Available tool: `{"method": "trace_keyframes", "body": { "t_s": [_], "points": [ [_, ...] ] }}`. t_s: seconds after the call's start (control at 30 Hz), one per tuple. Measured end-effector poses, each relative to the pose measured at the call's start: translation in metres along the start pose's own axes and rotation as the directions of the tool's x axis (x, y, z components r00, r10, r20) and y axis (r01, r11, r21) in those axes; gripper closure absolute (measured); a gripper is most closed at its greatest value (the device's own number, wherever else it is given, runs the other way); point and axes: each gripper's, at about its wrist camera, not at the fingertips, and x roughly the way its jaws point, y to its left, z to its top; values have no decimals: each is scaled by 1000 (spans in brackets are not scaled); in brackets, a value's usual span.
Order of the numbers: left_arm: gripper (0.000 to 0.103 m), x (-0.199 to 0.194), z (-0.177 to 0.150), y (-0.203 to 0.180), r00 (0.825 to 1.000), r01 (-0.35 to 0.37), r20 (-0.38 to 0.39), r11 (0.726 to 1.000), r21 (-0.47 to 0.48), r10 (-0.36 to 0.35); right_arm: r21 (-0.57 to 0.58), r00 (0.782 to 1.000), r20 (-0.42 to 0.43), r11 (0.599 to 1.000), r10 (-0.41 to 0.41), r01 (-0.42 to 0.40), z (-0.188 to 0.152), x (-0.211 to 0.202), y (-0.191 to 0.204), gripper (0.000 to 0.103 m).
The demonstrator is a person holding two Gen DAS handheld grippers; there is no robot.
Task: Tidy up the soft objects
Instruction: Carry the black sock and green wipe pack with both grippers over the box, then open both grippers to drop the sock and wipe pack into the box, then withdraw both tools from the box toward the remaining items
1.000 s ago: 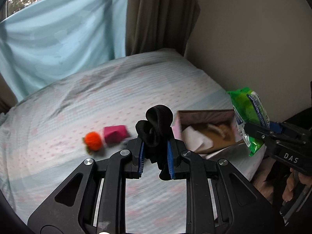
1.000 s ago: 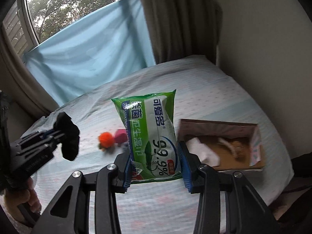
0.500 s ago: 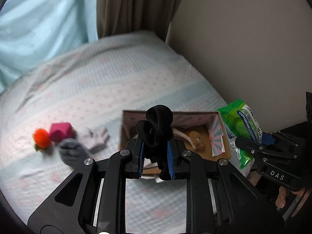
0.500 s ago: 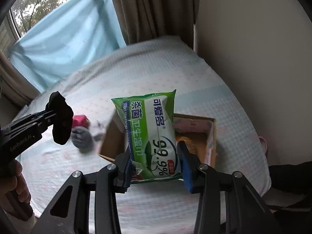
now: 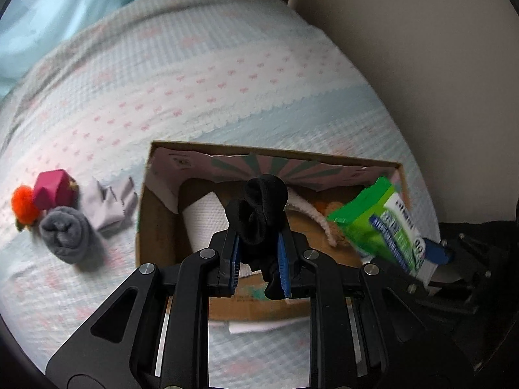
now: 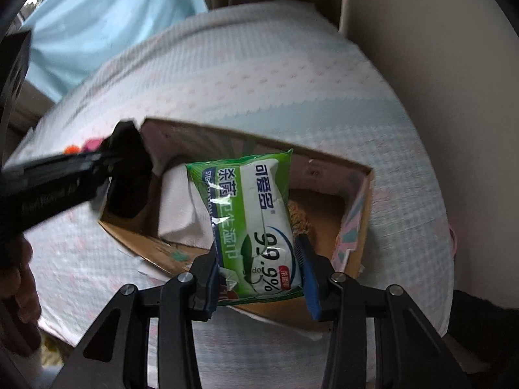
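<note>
Seen along two hand-held grippers above a bed [image 5: 227, 74] with a pale blue and white cover dotted with pink. Near the bed's right edge, by the wall, an open cardboard box [image 5: 152, 227] holding a white paper wad [image 5: 204, 223] and something tan and fluffy, partly hidden. Left gripper [image 5: 259, 261] clamped on a bunched black sock [image 5: 259, 214], held over the box's near left part. Right gripper [image 6: 259, 275] clamped on the lower end of a green and white pack of wet wipes [image 6: 253, 214], held upright over the middle of the box. On the cover just left of the box, four things in a loose cluster: a folded pale sock [image 5: 110, 204] nearest the box, a rolled grey sock [image 5: 66, 238] touching it, a pink block [image 5: 53, 188] behind that, and an orange fluffy ball [image 5: 22, 204] farthest left, toward the bed's left edge
</note>
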Motion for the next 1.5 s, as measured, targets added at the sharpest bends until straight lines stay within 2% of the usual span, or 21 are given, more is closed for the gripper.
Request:
{"method": "trace_keyframes", "body": {
  "t_s": [0.2,0.33,0.4,0.43,0.47,0.5,0.57,0.6,0.63,0.8,1.03,1.23,1.5],
  "points": [
    [86,40,12,0,997,-19,-74,1000,2,19,-46,998,-62,999,11,-14,6,32,-3,64],
    [86,55,19,0,994,-23,-104,1000,1,22,-120,997,-77,993,4,-14,8,44,6,64],
    [72,60,23,0,994,-32,-103,999,12,33,-136,997,-73,990,9,-19,10,48,7,64],
    [45,60,24,0,994,-36,-102,999,16,38,-135,997,-75,990,18,-28,10,50,6,63],
    [7,61,26,-1,994,-52,-100,999,17,53,-126,996,-83,991,31,-41,11,53,6,63],
    [1,61,29,-1,993,-63,-99,998,17,64,-113,994,-95,992,50,-60,12,57,4,59],
    [0,60,31,1,993,-61,-101,998,18,62,-87,990,-108,991,89,-99,11,61,0,32],
    [0,62,32,2,991,-67,-118,998,19,69,-81,990,-101,991,98,-106,11,61,-1,7],
    [0,61,32,4,990,-69,-123,997,20,71,-77,990,-94,990,107,-114,10,61,-2,0],
    [0,55,31,13,991,-68,-118,998,3,68,-56,989,-77,990,125,-129,8,59,-7,0],
    [0,33,28,14,994,-61,-89,998,2,61,-47,995,-23,994,96,-97,10,44,-5,0],
    [0,-8,22,12,998,-56,-25,998,6,57,-1,996,27,997,82,-82,13,13,-5,0],
    [0,-77,5,13,996,-45,79,999,16,44,13,989,139,999,39,-42,7,-51,11,0]
  ]
}}
